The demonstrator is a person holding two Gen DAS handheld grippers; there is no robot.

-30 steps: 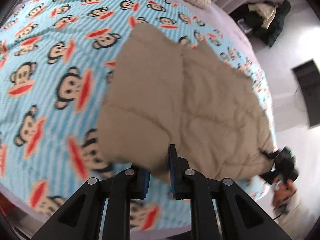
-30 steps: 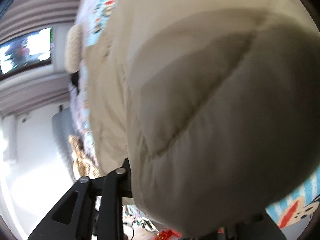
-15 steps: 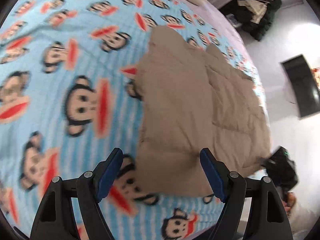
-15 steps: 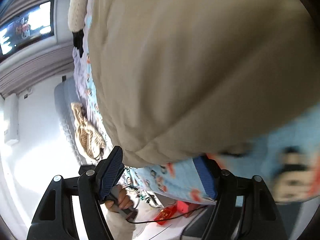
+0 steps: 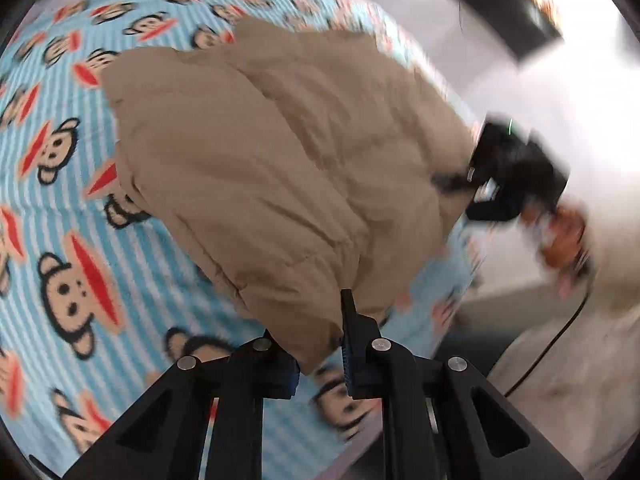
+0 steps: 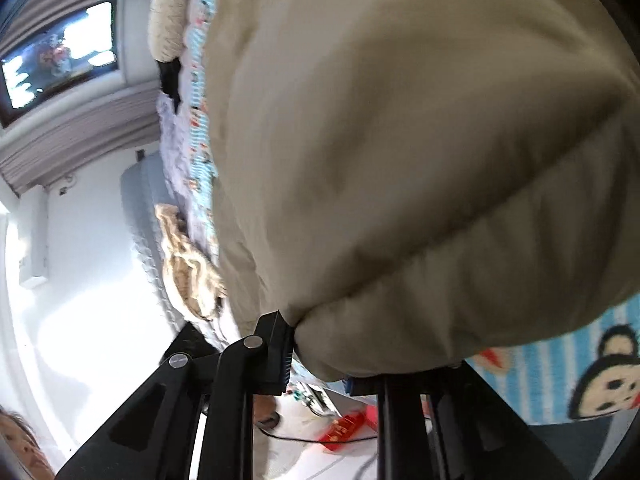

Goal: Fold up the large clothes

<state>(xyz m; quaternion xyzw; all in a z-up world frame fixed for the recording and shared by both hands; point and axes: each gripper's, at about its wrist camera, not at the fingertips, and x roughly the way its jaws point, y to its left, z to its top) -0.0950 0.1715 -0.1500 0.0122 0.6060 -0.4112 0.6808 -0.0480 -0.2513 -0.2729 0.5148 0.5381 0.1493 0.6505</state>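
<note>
Both closing claws pinch the tan jacket [image 5: 280,168]; only the left view shows both: left claw [image 5: 320,344], right claw [image 5: 464,180].

- The right gripper [image 5: 508,176] in the left wrist view is a dark blur at the jacket's [image 5: 280,168] far edge; its jaws cannot be made out.
- In the right wrist view the jacket [image 6: 400,140] hides one finger's pad.
- The bedspread [image 5: 52,200] under the jacket is hidden.
- Blurred orange thing [image 5: 564,236]: unidentifiable.
</note>
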